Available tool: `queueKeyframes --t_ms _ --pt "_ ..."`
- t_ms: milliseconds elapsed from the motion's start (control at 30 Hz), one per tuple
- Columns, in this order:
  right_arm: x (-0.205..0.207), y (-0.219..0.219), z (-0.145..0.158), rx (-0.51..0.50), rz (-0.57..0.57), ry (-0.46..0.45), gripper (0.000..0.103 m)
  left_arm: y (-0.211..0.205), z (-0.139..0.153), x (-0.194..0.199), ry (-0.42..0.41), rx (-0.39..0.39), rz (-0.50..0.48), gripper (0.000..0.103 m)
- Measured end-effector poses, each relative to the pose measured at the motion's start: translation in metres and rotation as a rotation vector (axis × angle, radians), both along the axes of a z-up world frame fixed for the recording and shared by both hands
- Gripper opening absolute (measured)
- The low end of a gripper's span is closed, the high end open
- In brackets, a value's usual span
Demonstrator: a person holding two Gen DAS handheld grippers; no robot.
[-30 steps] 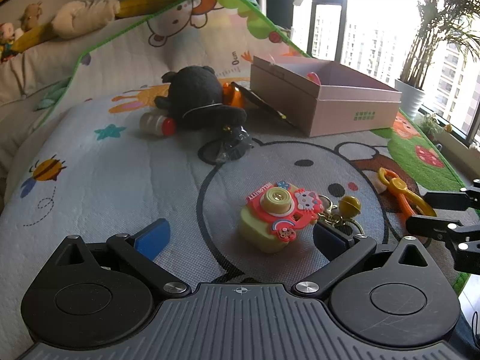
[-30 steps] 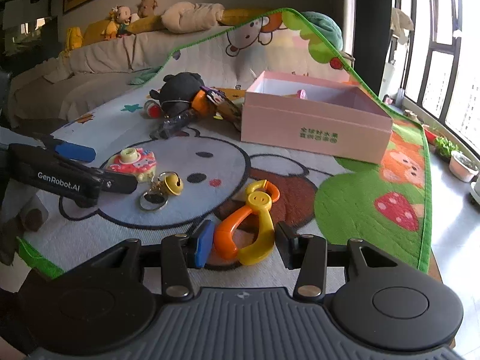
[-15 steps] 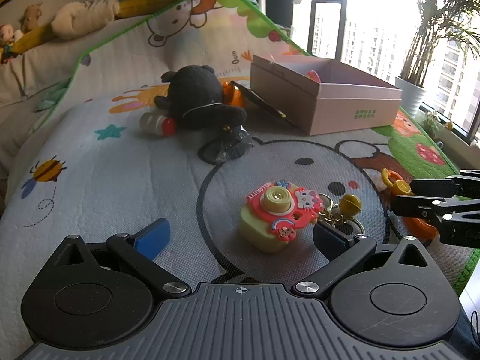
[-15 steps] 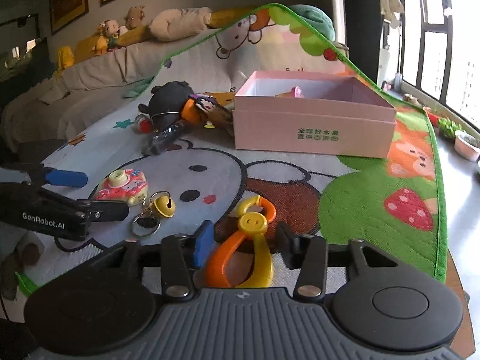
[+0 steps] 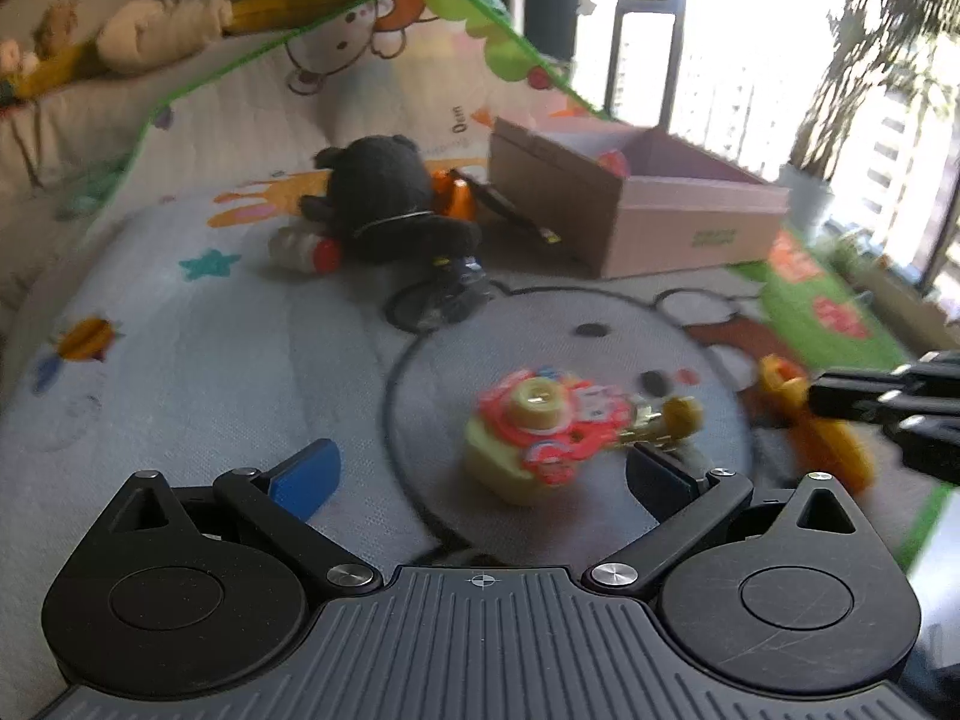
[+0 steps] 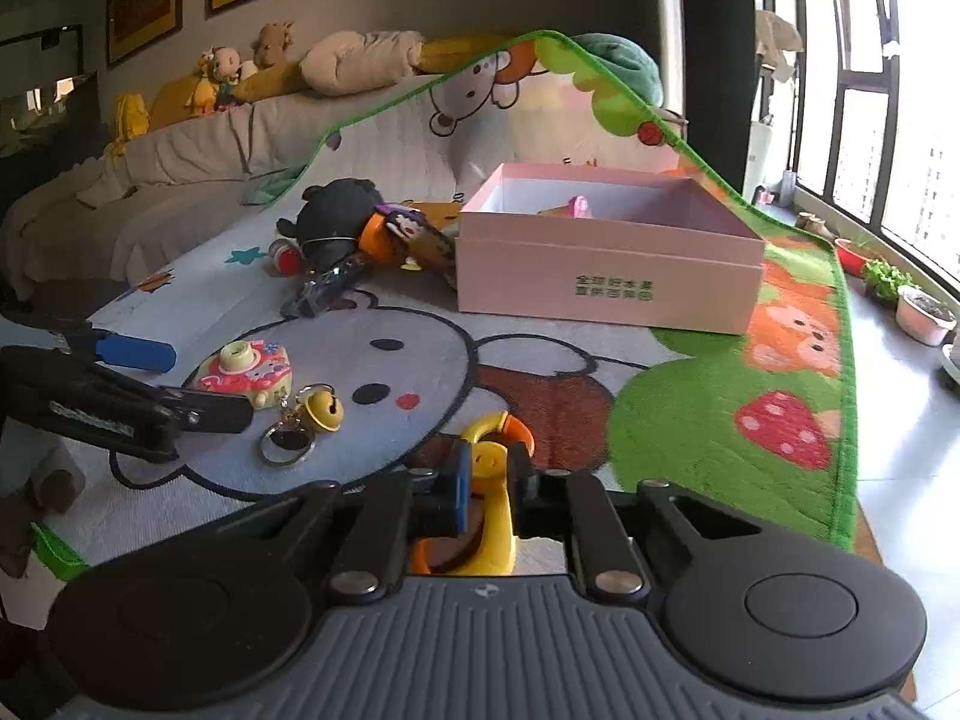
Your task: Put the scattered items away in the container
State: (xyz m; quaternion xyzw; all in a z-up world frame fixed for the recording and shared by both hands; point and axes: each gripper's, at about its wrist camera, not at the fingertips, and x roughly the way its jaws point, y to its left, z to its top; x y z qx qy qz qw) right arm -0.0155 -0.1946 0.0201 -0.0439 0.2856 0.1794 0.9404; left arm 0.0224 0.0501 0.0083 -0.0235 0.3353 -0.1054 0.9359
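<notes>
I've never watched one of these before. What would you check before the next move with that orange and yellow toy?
1. Right gripper shut on the orange and yellow toy: ok.
2. Toy lifted off the play mat: cannot tell.
3. Pink box open on top: ok.
4. Room left in the box: ok, one small pink item inside.
5. Left gripper open around the toy camera: ok.

Orange-yellow clip toy (image 6: 489, 501) clamped between jaws; open pink box (image 6: 606, 282) beyond.

Glossy plastic clip (image 6: 489, 498), woven mat (image 6: 540, 360)
</notes>
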Motion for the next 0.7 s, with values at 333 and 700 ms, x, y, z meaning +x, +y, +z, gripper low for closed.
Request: queueKeyframes --t_ms 333,700 --pt "-0.015 -0.009 -0.001 0.018 -0.001 -0.016 0.05 -0.029 0.001 0.016 0.042 0.115 0.008 0.103" --pt "-0.017 -0.003 -0.006 0.025 0.01 0.005 0.065 0.0 0.005 0.019 0.056 -0.019 0.056 0.103"
